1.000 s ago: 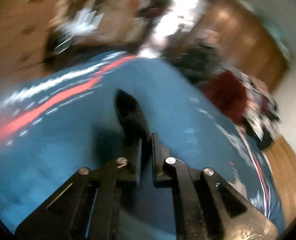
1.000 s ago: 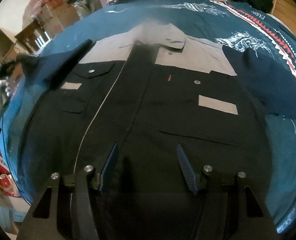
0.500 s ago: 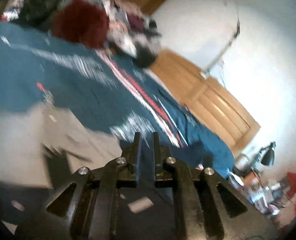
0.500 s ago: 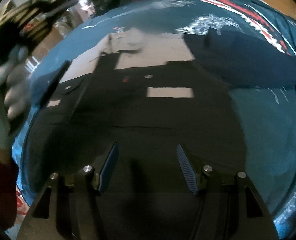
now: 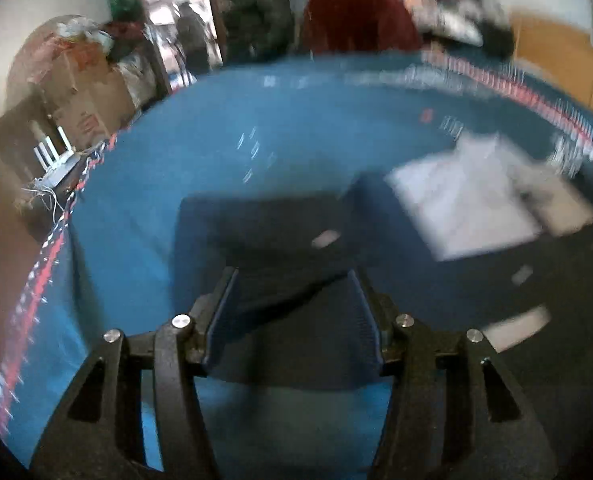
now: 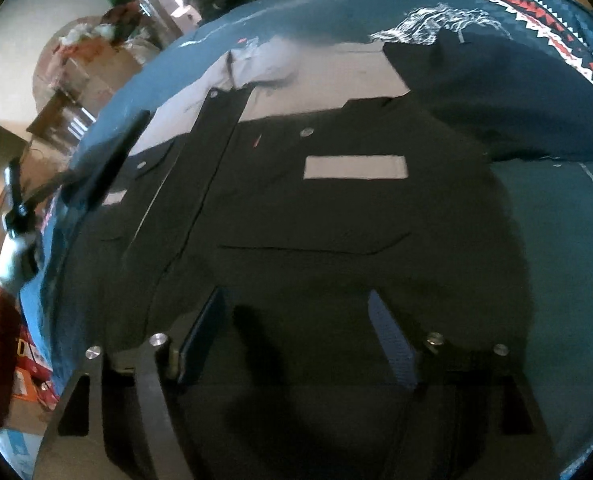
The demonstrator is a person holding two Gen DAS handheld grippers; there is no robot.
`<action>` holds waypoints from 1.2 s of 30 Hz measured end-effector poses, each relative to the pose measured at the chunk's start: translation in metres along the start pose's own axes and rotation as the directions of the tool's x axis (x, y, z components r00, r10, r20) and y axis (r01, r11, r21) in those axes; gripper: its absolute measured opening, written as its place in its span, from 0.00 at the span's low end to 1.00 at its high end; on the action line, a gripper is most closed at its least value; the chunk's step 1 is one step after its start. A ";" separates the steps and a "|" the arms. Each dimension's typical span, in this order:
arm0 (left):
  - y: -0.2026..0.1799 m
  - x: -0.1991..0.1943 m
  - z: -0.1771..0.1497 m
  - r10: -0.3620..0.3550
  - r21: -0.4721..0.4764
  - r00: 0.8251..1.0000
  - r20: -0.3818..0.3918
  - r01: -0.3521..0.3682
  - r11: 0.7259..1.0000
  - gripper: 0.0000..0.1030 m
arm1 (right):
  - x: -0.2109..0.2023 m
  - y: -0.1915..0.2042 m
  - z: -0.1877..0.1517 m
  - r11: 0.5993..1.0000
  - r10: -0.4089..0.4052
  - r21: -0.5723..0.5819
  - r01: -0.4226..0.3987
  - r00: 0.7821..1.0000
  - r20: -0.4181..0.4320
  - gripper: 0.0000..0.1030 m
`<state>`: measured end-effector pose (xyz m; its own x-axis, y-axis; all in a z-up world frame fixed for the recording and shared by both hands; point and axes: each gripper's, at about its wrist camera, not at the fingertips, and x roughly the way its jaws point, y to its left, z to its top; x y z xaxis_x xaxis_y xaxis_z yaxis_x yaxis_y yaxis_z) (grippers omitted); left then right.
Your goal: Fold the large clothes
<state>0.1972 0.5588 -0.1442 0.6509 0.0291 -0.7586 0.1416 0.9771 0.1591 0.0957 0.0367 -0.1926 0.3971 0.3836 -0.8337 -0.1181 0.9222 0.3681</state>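
Note:
A black button shirt [image 6: 336, 220] with a grey yoke [image 6: 316, 76] lies flat, front up, on a blue patterned bedspread [image 6: 556, 208]. Its right sleeve [image 6: 496, 92] stretches out to the upper right. In the left wrist view the left sleeve [image 5: 280, 232] lies as a dark band on the bedspread [image 5: 216, 140], just ahead of my left gripper [image 5: 292, 280], which is open and holds nothing. My right gripper [image 6: 296, 300] hovers open over the shirt's lower front. A gloved hand [image 6: 10, 264] holds the left gripper at the left bed edge.
Cardboard boxes [image 5: 88, 88] and clutter stand beyond the bed's left side. A heap of clothes [image 5: 356, 16] lies at the far end, with a wooden panel [image 5: 556, 60] to the right. Red boxes [image 6: 28, 384] sit on the floor at the left.
My left gripper was shut on the sleeve, swung around fast, and now stands open with the sleeve lying ahead of it. The right gripper stayed open over the shirt's lower part.

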 end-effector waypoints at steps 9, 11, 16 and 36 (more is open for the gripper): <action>-0.036 0.034 0.009 -0.185 0.198 0.978 -0.094 0.201 0.959 0.52 | 0.010 0.002 0.009 1.000 -0.007 0.019 0.007 1.000 -0.008 0.78; -0.036 0.046 0.018 -0.156 0.183 0.982 -0.103 0.173 0.968 0.52 | 0.012 0.003 0.011 1.000 -0.011 0.018 0.011 1.000 -0.011 0.79; -0.024 0.065 0.023 -0.202 0.079 0.974 -0.105 0.210 0.974 0.31 | 0.015 0.024 0.022 1.000 0.018 -0.015 -0.018 1.000 -0.008 0.79; -0.067 -0.035 0.035 -0.329 0.093 0.902 0.279 0.315 0.944 0.05 | 0.222 0.263 0.215 0.718 0.696 0.303 -0.626 0.632 -0.341 0.85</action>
<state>0.1909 0.4855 -0.1063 0.7487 -0.3536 -0.5607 0.4084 0.9123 -0.0299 0.3481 0.3539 -0.1929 -0.1415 0.9003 -0.4115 -0.0574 0.4076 0.9114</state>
